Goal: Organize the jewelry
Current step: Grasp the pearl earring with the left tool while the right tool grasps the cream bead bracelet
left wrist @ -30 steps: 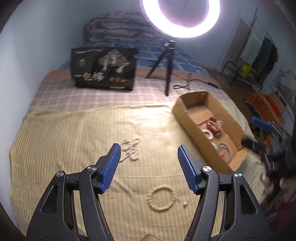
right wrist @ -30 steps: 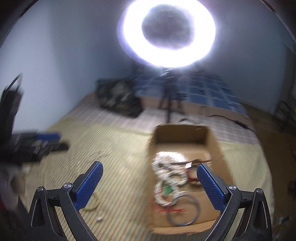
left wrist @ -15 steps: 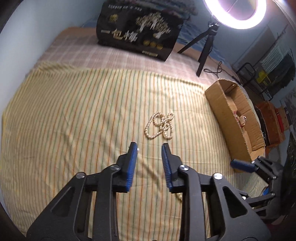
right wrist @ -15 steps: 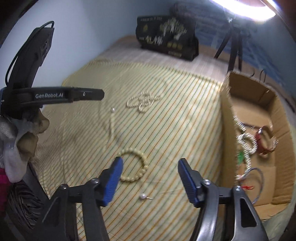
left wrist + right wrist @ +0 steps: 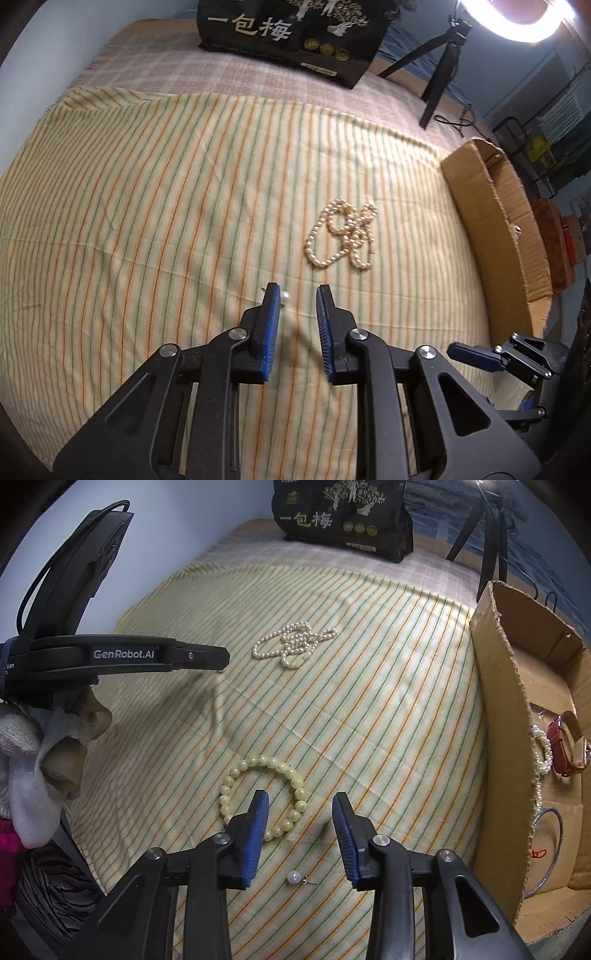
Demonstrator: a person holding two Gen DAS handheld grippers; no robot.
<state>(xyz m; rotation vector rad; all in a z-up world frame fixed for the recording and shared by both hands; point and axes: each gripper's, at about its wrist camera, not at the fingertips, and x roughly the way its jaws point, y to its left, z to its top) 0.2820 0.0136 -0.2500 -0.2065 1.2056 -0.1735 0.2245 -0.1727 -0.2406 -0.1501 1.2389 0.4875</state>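
Presently on the bed point(image 5: 110, 229), spread with a yellow striped cloth point(image 5: 369, 709):

- Left hand-held gripper point(image 5: 295, 295): low over the middle of the cloth, jaws parted by a narrow gap, released, nothing between them. A pearl earring point(image 5: 284, 296) lies just beside the inner face of its left pad; contact cannot be told.
- Right hand-held gripper point(image 5: 300, 805): near the foot edge of the cloth, jaws wide apart, released, gripping nothing.
- Bead bracelet point(image 5: 258, 764): a ring of pale cream beads flat on the cloth; the right gripper's left finger point(image 5: 255, 830) overlaps its near side in the right wrist view.
- Second pearl earring point(image 5: 294, 877): single pearl on a short gold post, lying on the cloth below the gap of the right jaws, apart from the bracelet.
- Pearl necklace point(image 5: 343, 236): a loose tangled heap of small pearls toward the middle of the cloth, well beyond both grippers.
- Cardboard box point(image 5: 502, 716): open-topped, along the bed's right edge. Holds a red strap watch point(image 5: 561, 746), a white bead strand point(image 5: 542, 746) and a thin blue hoop point(image 5: 557, 834).
- Black printed bag point(image 5: 291, 33): standing toward the head of the bed on checked bedding.
- Tripod point(image 5: 439, 70) with a ring light point(image 5: 517, 26): to the right of the bag.
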